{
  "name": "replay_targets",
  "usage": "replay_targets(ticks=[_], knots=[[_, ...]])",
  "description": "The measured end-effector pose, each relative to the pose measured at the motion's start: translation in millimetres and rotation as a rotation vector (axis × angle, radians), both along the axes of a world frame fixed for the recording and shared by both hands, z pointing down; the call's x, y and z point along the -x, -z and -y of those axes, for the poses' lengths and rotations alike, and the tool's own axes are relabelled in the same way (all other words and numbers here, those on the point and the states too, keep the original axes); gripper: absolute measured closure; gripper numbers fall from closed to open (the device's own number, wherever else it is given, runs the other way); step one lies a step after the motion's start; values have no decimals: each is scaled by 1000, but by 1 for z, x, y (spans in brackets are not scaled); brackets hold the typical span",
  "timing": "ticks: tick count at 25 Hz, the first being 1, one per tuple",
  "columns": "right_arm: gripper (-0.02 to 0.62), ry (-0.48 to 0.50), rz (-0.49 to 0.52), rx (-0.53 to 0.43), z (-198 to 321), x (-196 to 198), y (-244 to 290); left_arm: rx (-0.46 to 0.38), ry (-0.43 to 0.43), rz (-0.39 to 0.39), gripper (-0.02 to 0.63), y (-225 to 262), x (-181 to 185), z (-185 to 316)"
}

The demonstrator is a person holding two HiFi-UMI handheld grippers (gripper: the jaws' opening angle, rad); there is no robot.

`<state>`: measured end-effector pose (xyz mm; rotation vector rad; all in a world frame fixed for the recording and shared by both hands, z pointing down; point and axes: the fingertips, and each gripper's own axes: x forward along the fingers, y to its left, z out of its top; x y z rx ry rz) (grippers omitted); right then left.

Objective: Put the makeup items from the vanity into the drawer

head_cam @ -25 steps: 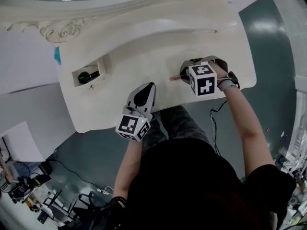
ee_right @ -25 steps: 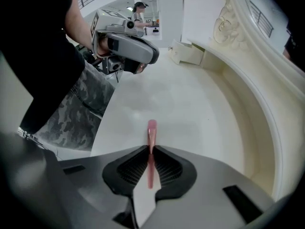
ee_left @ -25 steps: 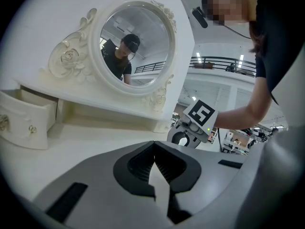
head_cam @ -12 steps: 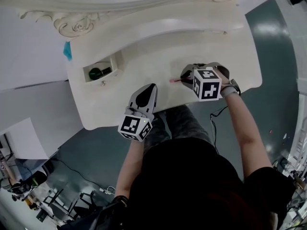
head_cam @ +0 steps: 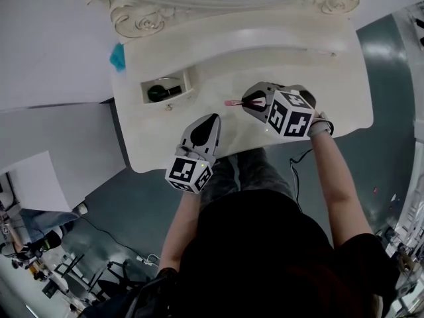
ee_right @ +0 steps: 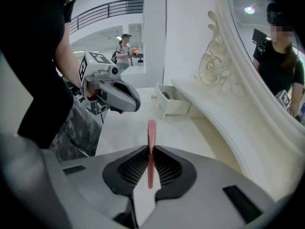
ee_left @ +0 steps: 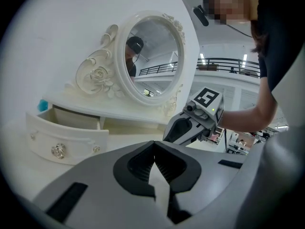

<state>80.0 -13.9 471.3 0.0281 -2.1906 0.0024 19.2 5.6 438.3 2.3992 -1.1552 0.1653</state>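
My right gripper is shut on a slim pink makeup stick and holds it just above the white vanity top, pointing left. In the right gripper view the pink stick stands up between the pads of that gripper. The small drawer is pulled out at the vanity's left, with a dark green item inside. The same drawer lies ahead of the stick. My left gripper hovers near the front edge, shut with nothing in it.
A large oval mirror in an ornate white frame rises behind the vanity. The drawer front has a crystal knob. A small teal object sits at the vanity's back left corner. The person's legs are below the front edge.
The right gripper has lifted the pink stick and carried it left toward the drawer. The left gripper has shifted a little. The head view has swung, so the vanity sits lower and further right.
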Motion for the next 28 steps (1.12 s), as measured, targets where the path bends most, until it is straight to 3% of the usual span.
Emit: replay_targets(ticks=[6, 16, 22, 28], knots=[[538, -10, 97, -20, 15, 58, 28, -8, 22, 0, 594, 3, 40, 6], [538, 29, 140, -92, 34, 145, 49, -30, 67, -2, 594, 11, 106, 23], [537, 63, 116, -123, 45, 182, 44, -29, 91, -8, 594, 9, 141, 31], [537, 114, 32, -172, 57, 202, 28, -26, 101, -15, 594, 6, 166, 38]])
